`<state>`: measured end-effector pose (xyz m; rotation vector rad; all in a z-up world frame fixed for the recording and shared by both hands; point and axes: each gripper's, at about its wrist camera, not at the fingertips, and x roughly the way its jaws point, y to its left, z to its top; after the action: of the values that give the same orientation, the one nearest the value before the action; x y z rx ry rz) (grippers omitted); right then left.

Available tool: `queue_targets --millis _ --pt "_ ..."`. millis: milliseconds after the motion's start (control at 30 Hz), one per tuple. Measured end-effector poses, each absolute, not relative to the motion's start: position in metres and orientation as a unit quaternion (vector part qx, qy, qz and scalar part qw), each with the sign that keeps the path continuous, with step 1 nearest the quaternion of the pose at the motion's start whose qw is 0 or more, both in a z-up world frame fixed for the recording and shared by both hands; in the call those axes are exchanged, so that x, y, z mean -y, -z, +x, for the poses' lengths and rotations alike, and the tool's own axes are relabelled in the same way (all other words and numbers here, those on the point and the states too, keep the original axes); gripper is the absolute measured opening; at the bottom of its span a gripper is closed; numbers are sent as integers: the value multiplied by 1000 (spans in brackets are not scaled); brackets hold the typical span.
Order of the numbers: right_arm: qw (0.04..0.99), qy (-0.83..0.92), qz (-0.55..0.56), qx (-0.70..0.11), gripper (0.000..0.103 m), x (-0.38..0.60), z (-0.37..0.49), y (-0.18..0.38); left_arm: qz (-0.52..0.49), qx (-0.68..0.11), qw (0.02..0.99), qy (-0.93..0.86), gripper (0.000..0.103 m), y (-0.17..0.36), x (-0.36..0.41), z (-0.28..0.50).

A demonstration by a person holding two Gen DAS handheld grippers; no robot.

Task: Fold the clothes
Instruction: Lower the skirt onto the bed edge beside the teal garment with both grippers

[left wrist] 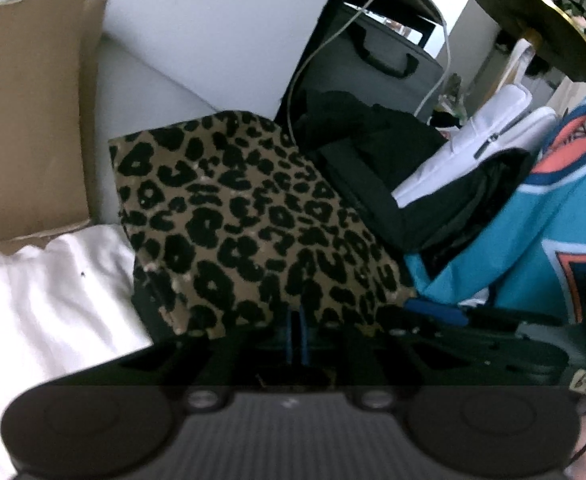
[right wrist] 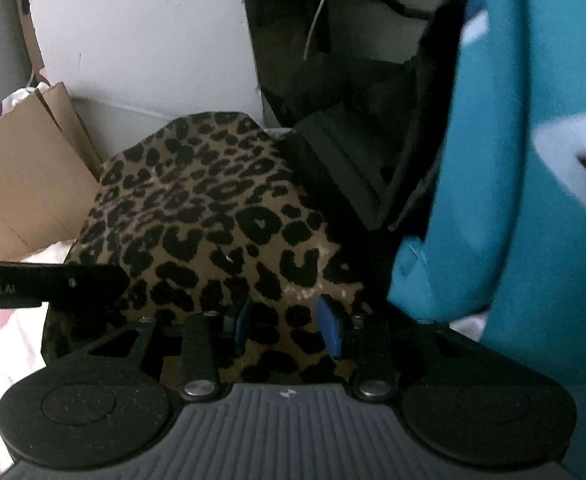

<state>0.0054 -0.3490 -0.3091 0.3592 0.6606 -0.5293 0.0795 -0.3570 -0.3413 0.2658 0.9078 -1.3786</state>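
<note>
While the left wrist view looks down its nearly closed left gripper, whose blue pads sit together at the near edge of the leopard-print garment, whether they pinch the cloth cannot be told. That garment lies folded on white bedding, a cardboard box to its left and a teal jersey to its right. From the right wrist view, the right gripper stands parted over the same garment's near part, blue pads apart and not pressing it.
</note>
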Motion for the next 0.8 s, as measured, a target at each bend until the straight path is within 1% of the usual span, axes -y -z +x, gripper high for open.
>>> queue_targets --millis 133,300,533,633,767,800 --pt "895 253 184 -316 42 354 -9 319 126 -400 674 609 6 343 352 75" --pt "896 249 171 -325 42 352 -24 324 129 -406 676 601 6 346 342 72" --pt "886 249 216 -327 42 353 -46 314 125 -412 680 594 6 336 316 60" --pt "887 239 231 -322 42 345 -60 310 108 -421 681 590 9 332 302 56" --pt "883 224 244 -333 42 333 -68 315 100 -430 684 581 20 335 288 48" --pt "882 221 247 -336 42 330 -69 317 100 -433 685 577 21 338 286 47"
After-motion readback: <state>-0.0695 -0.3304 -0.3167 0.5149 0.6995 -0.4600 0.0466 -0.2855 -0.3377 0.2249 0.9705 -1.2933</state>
